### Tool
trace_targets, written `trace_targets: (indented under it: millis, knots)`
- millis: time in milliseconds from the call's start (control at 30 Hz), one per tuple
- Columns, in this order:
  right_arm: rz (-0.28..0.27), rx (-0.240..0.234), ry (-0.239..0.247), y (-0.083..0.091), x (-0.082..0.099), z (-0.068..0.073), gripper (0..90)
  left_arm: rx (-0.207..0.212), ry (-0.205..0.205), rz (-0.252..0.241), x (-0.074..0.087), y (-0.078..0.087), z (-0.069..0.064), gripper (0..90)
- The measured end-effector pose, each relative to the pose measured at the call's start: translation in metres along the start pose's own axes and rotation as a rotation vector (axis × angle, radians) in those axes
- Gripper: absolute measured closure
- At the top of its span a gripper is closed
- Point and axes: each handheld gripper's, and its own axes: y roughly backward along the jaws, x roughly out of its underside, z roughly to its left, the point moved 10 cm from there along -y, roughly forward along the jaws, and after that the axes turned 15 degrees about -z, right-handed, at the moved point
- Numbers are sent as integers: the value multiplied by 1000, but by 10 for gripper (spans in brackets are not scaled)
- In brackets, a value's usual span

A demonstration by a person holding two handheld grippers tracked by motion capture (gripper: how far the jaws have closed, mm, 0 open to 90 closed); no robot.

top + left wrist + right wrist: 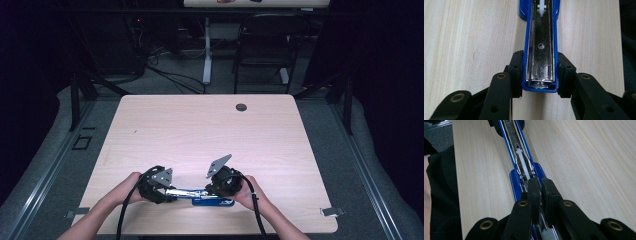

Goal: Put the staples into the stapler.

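A blue stapler (200, 194) lies opened out flat near the table's front edge, its metal staple channel (541, 50) facing up. My left gripper (169, 192) holds its left end. In the left gripper view the left gripper (540, 75) is shut on the blue arm, with a pad pressed on each side. My right gripper (216, 192) sits over the stapler's right part. In the right gripper view the right gripper (540, 188) has its pads almost together above the blue base (514, 182), with a thin metal part of the stapler between them. A white pusher (522, 165) shows in the channel just beyond them.
The light wooden table (200, 130) has a round cable hole (241, 107) at its far side. Beyond it stand a dark chair (265, 40) and a white desk leg (206, 50), with cables on the floor. The person's hands (125, 187) come in from the bottom.
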Motion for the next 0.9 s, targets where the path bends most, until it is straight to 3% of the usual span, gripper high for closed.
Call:
trace_targets:
  millis: [200, 400, 700, 900]
  knots:
    - [-22, -25, 9, -12, -7, 10, 868, 10, -7, -11, -4, 4, 0, 646]
    - [-40, -33, 27, -19, -15, 16, 871, -8, -6, -19, -7, 4, -1, 642]
    - [-50, -20, 70, -25, -23, 20, 888, -15, -6, -48, -10, 7, -3, 640]
    - [-62, -21, 60, -28, -24, 21, 887, -8, 5, -81, -15, 9, -3, 642]
